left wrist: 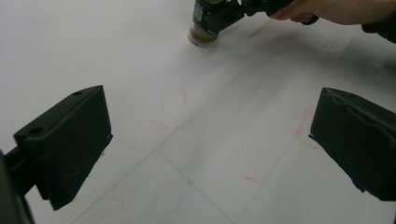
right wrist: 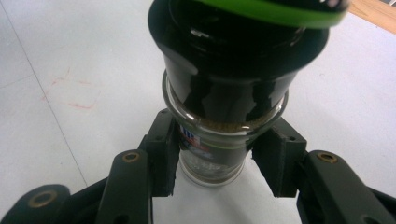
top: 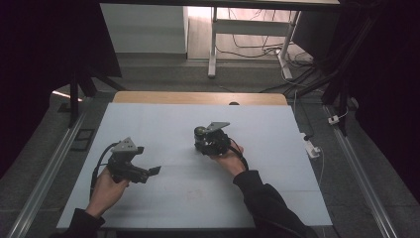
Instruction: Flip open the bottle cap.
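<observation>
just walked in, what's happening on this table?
A person holds a gripper in each hand over a white table. The right gripper is shut on a spice grinder jar with a black top, standing upright on the table. The left gripper is open and holds nothing, off to the side.

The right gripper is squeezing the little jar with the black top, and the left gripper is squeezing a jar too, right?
Not quite. The right gripper does clamp the jar. But the left gripper holds nothing: in the left gripper view its jaws stand wide apart over the bare white table.
</observation>
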`<state>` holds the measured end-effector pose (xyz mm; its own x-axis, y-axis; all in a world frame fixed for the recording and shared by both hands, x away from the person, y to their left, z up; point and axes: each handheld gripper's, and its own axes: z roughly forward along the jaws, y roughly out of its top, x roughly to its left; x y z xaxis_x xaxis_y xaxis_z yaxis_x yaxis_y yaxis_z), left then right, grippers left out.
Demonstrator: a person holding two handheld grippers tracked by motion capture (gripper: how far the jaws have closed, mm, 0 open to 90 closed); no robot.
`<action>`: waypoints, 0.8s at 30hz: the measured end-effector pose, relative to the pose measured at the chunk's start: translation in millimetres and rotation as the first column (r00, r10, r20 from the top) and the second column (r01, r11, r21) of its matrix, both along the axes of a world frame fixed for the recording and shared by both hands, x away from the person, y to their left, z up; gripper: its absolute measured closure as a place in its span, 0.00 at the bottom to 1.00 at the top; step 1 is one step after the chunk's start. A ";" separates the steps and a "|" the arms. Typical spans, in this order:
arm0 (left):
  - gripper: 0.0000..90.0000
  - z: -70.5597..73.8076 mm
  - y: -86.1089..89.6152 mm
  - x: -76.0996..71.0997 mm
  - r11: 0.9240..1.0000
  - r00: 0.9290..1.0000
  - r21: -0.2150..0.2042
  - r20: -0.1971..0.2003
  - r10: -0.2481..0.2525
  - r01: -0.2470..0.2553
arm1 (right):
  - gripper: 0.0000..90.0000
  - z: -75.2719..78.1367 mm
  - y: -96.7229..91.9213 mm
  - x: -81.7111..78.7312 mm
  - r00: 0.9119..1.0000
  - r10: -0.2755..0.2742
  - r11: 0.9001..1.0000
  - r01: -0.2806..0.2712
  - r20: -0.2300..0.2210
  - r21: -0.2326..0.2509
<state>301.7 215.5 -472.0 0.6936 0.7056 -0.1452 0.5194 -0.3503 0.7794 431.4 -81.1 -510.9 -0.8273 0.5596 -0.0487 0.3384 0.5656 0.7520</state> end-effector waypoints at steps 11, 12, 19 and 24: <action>0.00 2.6 -18.3 22.9 1.000 1.000 -0.025 -0.022 -0.011 0.010 | 0.59 -0.3 0.1 -0.1 1.000 0.000 1.000 0.000 -0.002 -0.001; 0.00 3.1 -20.3 24.3 1.000 1.000 -0.026 -0.021 -0.012 0.011 | 0.59 -0.3 0.0 -0.1 1.000 0.000 1.000 0.000 -0.001 -0.002; 0.00 7.3 -33.0 35.0 1.000 0.999 -0.006 -0.026 -0.025 0.025 | 0.59 -0.4 0.0 0.0 1.000 0.001 1.000 -0.001 -0.001 -0.003; 0.00 7.7 -42.5 43.2 0.999 0.999 0.014 -0.029 -0.034 0.034 | 0.59 -0.4 0.1 0.0 1.000 0.002 1.000 -0.002 -0.001 -0.004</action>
